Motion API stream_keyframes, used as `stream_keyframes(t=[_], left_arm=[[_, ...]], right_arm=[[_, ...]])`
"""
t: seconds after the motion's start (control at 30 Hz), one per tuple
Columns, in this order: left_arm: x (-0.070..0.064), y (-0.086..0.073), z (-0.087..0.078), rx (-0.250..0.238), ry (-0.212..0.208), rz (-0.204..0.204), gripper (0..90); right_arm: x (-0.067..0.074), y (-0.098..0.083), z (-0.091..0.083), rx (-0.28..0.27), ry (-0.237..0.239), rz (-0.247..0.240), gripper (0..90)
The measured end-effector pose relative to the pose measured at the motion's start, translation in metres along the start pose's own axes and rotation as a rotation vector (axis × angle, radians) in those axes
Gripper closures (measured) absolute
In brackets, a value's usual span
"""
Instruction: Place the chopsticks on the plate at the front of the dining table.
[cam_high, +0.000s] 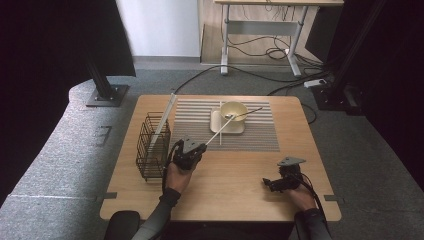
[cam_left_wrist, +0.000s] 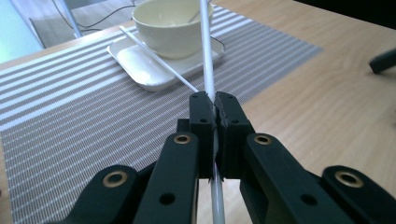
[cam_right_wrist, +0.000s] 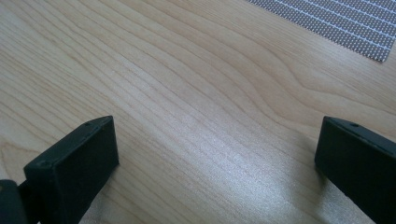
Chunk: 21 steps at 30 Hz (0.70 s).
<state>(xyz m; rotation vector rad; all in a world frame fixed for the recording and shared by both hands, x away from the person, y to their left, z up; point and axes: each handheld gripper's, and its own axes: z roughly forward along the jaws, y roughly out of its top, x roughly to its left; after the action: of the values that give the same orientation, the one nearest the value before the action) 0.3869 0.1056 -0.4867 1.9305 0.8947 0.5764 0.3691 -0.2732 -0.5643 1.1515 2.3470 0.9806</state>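
Note:
My left gripper is shut on a thin white stick that slants up toward a cream bowl. The bowl stands on a small white tray on a striped placemat. A second white stick lies across the tray. A dark-handled spoon rests in the bowl. My right gripper is open just above bare wood at the table's front right, with nothing between its jaws.
A black wire basket stands at the table's left edge with a flat white board leaning out of it. A corner of the placemat lies beyond the right gripper. Cables run over the floor behind the table.

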Motion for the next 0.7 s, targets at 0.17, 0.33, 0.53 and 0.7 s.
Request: stream_keyframes(t=[0.17, 0.33, 0.53, 0.7], left_arm=[[0.004, 0.009, 0.012, -0.003, 0.013, -0.013, 86.0], [0.009, 0.018, 0.022, -0.007, 0.031, -0.023, 85.9], [0.018, 0.03, 0.035, -0.016, 0.052, -0.039, 86.0], [0.023, 0.038, 0.049, -0.013, 0.075, -0.05, 86.0]], right_arm=[[0.0, 0.0, 0.0, -0.002, 0.001, 0.001, 0.0], [0.0, 0.0, 0.0, -0.002, 0.001, 0.001, 0.0], [0.0, 0.0, 0.0, -0.002, 0.001, 0.001, 0.0], [0.0, 0.0, 0.0, -0.003, 0.0, 0.0, 0.0]])
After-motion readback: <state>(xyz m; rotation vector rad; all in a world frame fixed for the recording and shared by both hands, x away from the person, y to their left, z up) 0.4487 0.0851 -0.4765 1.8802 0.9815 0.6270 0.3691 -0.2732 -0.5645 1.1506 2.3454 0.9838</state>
